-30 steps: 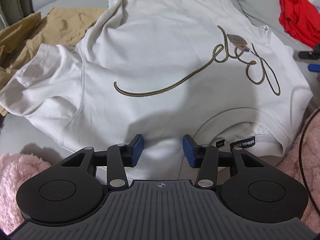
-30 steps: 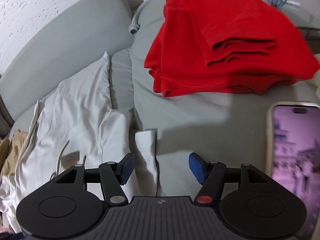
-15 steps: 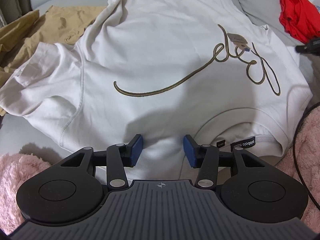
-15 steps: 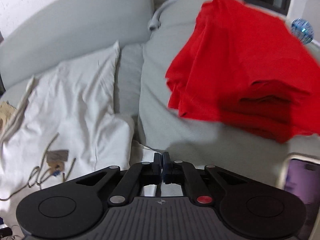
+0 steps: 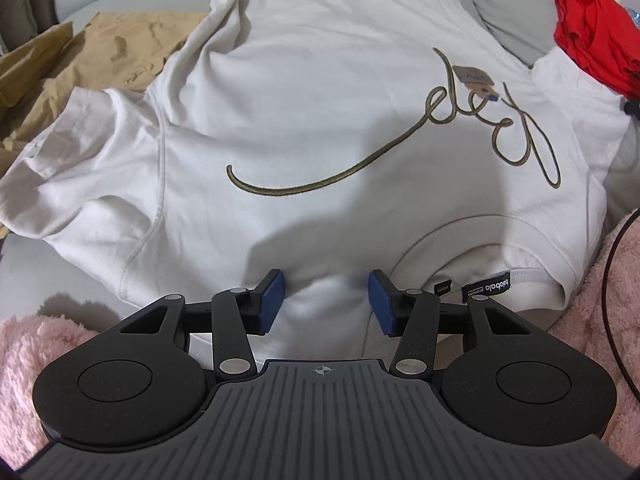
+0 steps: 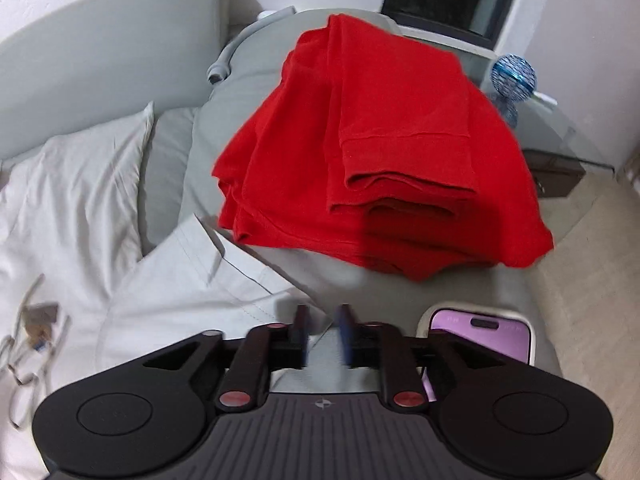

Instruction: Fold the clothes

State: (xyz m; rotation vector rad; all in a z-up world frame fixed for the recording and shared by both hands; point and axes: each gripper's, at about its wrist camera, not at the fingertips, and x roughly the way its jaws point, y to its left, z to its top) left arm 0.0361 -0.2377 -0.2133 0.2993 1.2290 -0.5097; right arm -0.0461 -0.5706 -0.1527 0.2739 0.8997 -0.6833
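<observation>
A white T-shirt point(image 5: 304, 120) with gold script lies face up on the grey cushion point(image 6: 168, 152). My left gripper point(image 5: 326, 302) hovers just over the shirt's shoulder beside the collar point(image 5: 460, 240). Its jaws are opening, with only flat shirt fabric under the gap. In the right wrist view the shirt's sleeve point(image 6: 192, 284) lies spread out flat. My right gripper point(image 6: 323, 330) is just above the sleeve's near corner. Its blurred blue pads point(image 6: 300, 328) are opening and grip nothing.
A folded red stack point(image 6: 380, 160) sits on the cushion beyond the sleeve. A phone point(image 6: 480, 336) with a lit screen lies right of my right gripper. A crumpled tan garment point(image 5: 100, 60) is at the shirt's far left. Pink fluffy fabric point(image 5: 24, 344) and a black cable point(image 5: 612, 280) border the near edge.
My right gripper shut at the sleeve, then rose and tilted while its jaws parted; the sleeve, bunched before, now lies spread flat. My left gripper stayed put, opening slightly wider.
</observation>
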